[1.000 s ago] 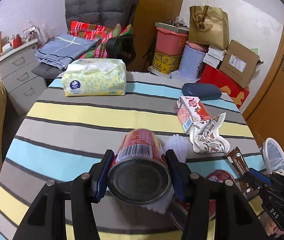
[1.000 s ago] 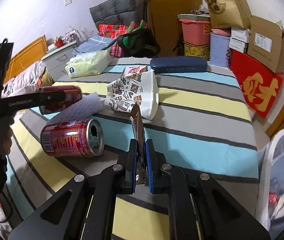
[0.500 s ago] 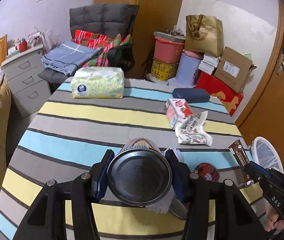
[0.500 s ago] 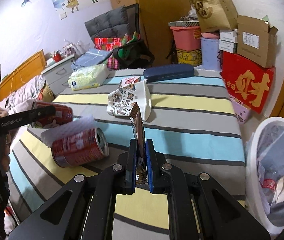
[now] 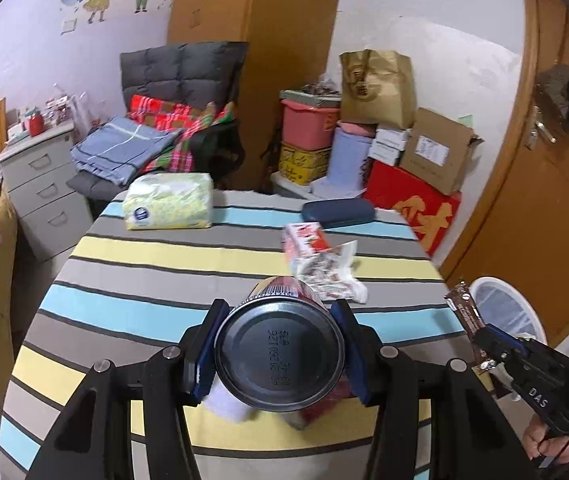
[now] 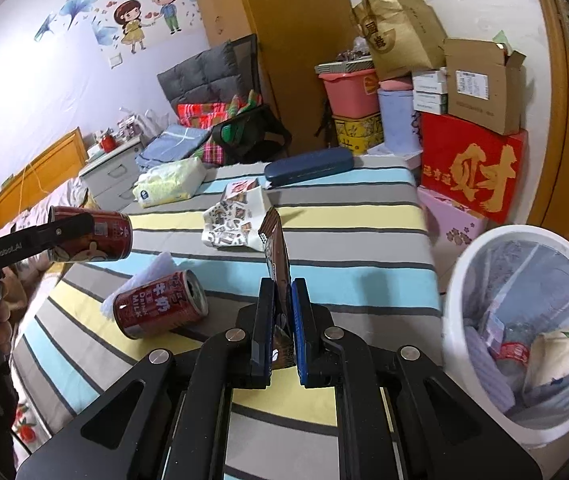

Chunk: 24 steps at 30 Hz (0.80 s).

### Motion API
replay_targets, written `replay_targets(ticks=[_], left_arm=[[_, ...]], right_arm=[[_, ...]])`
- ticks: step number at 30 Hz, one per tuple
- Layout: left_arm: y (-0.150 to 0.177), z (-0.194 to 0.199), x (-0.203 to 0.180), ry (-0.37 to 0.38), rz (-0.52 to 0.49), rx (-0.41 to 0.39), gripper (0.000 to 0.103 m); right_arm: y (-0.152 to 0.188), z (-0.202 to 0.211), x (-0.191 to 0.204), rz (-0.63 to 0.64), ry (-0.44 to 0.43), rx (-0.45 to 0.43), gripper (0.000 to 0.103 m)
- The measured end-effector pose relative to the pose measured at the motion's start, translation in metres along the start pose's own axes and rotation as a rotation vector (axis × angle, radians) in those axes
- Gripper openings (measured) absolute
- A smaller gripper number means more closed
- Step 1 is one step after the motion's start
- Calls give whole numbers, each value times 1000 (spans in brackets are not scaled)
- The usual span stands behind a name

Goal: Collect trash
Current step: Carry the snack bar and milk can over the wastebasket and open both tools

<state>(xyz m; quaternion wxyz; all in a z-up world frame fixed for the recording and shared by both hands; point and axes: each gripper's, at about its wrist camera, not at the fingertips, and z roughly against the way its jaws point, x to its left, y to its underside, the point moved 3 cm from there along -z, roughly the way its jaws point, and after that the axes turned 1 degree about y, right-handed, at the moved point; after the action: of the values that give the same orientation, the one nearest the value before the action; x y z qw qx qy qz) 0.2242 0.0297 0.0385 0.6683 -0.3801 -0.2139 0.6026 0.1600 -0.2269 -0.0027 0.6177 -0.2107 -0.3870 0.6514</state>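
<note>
My left gripper (image 5: 278, 312) is shut on a red drink can (image 5: 280, 354), held above the striped table with its base toward the camera; the same can (image 6: 96, 236) shows at the left of the right wrist view. My right gripper (image 6: 282, 292) is shut on a brown snack wrapper (image 6: 276, 252) that stands up between its pads, also seen as the wrapper (image 5: 464, 312) in the left wrist view. A second red can (image 6: 160, 306) lies on its side on the table beside a white tissue (image 6: 152, 270). A crumpled patterned wrapper (image 6: 230, 222) and a small carton (image 5: 306, 238) lie further back.
A white lined trash bin (image 6: 524, 328) with rubbish inside stands off the table's right edge. A tissue pack (image 5: 168, 202) and a dark blue case (image 5: 338, 212) sit at the far side. Boxes, tubs and a paper bag (image 5: 376, 88) are stacked behind. A person's hand (image 5: 556, 444) grips the right tool.
Both grippers have risen and drawn back from the table with their loads. The bin has come much further into the right wrist view.
</note>
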Motion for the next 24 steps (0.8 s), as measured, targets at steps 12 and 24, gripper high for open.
replay_targets(ticks=[12, 24], left_arm=[[6, 1, -91, 127, -81, -8, 53], [20, -18, -195, 255, -196, 35, 52]], right_arm=[[4, 36, -40, -52, 77, -52, 9], [11, 70, -97, -133, 192, -91, 9]])
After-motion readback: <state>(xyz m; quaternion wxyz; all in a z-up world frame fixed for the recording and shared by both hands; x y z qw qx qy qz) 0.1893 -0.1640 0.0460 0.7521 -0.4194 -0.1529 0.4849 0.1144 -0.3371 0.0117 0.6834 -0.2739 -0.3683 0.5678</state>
